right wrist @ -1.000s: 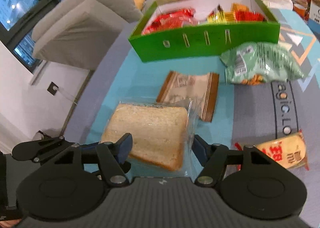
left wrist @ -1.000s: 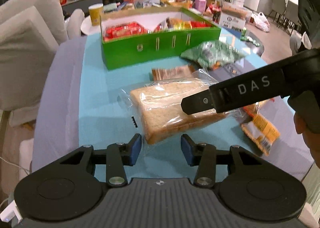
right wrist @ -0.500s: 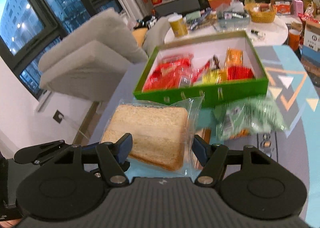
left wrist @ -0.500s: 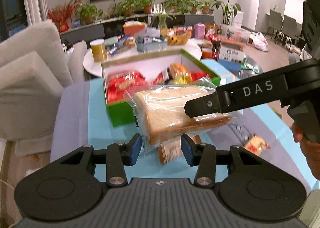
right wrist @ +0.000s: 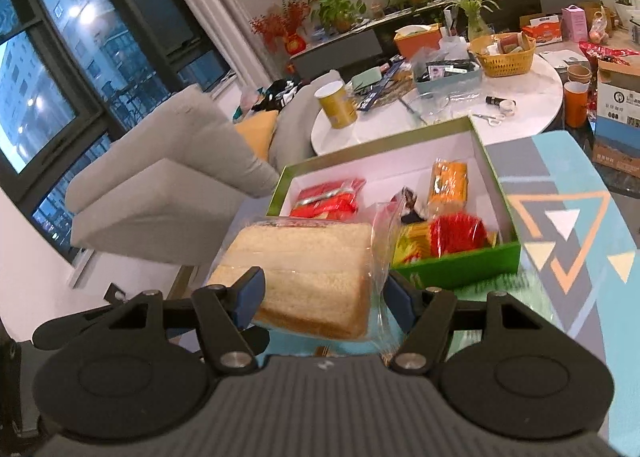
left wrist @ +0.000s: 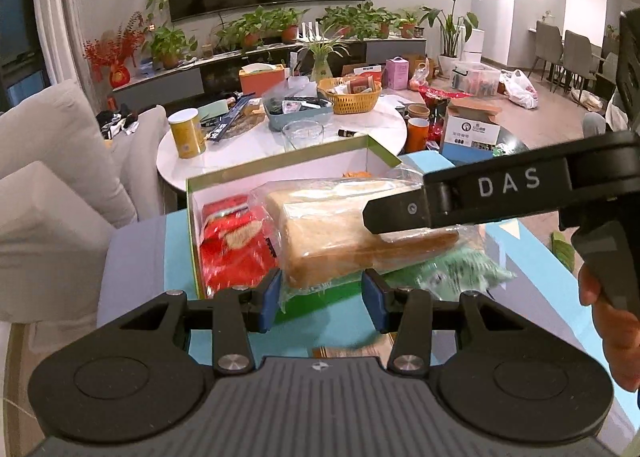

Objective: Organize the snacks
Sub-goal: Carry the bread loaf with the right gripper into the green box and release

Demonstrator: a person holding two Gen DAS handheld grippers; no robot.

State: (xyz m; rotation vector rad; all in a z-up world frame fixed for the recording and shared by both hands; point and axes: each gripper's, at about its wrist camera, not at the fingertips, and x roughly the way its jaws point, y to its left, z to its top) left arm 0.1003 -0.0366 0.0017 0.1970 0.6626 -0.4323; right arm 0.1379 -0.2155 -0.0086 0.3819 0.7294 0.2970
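Note:
A loaf of sliced bread in a clear bag (left wrist: 340, 233) hangs in the air over the near wall of the green snack box (left wrist: 193, 241). My right gripper (right wrist: 324, 297) is shut on the bread (right wrist: 308, 277) across its width; its black finger (left wrist: 500, 197) crosses the left wrist view. My left gripper (left wrist: 322, 297) is shut on the loaf's near lower edge and bag. The box (right wrist: 460, 269) holds red packets (right wrist: 328, 201), an orange pack (right wrist: 448, 181) and other snacks.
A green snack bag (left wrist: 460, 273) lies on the teal mat right of the box. A grey sofa (right wrist: 168, 185) stands to the left. Beyond the box a round white table (left wrist: 360, 129) carries a yellow can (left wrist: 186, 133), a basket and clutter. A person's hand (left wrist: 612, 329) grips the right handle.
Both grippers have lifted the bread off the table and carried it forward and up to the green box. The brown packet and yellow packet on the mat have dropped out of view.

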